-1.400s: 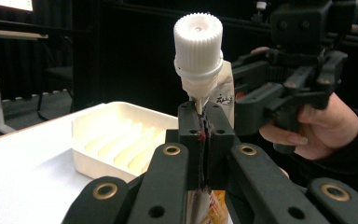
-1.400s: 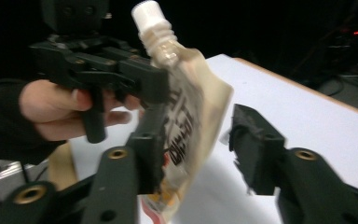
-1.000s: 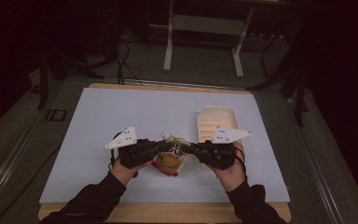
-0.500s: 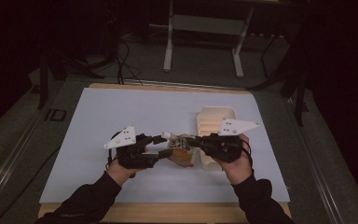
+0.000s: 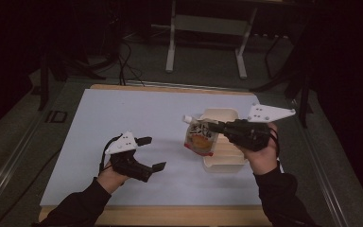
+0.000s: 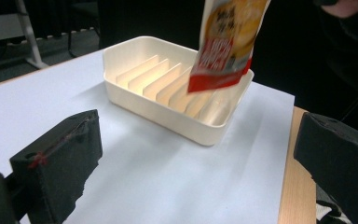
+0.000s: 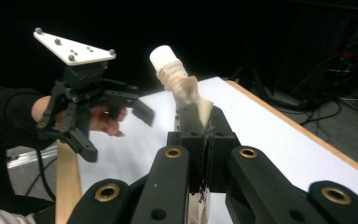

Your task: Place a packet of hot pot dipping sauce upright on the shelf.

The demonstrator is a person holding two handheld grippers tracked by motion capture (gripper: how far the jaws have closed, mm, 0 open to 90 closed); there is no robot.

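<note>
Pouch hanging over the tray's near-left edge, my right tool carrying it.

The white table sheet (image 5: 123,118) lies bare to the tray's left. The slotted tray (image 5: 227,158) runs its long side away from me, its dividers crossing it. My right gripper (image 5: 212,126) pinches the spouted pouch (image 5: 200,137) near its cap; the pouch hangs long axis downward, bottom above the tray's left rim. My left gripper (image 5: 147,153) hovers well left of the tray, jaws spread, holding nothing.

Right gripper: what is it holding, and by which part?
The right gripper holds the spouted pouch by its top edge beside the spout; the left gripper holds nothing.
</note>
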